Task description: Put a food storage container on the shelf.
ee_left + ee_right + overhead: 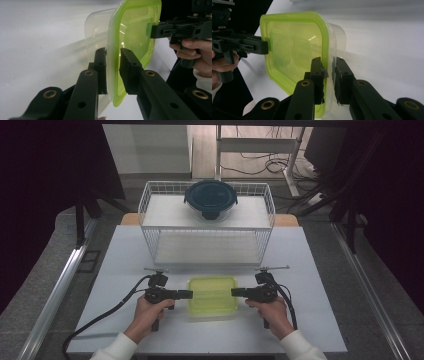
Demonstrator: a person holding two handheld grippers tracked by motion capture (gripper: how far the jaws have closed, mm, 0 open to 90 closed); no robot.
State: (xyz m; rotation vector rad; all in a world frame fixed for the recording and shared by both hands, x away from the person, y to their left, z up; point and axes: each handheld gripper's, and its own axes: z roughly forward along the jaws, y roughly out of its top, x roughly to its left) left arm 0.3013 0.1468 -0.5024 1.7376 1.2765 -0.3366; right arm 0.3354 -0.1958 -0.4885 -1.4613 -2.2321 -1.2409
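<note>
A clear plastic container with a lime-green lid (212, 295) sits on the white table (125, 265) near its front edge. My left gripper (190, 294) reaches in from the left, its jaws closed on the lid's left rim; in the left gripper view (113, 65) both pads press on the green edge (112, 50). My right gripper (234, 292) comes from the right and clamps the opposite rim (325, 50), its pads (318, 72) on the lid and wall either side of its midpoint (328, 72). Each gripper view also shows the other gripper across the lid.
Behind the container stands a white wire rack (150, 205) with two shelves. A round glass bowl with a dark blue clip lid (211, 199) rests on the top shelf. Bare table lies left and right of my hands.
</note>
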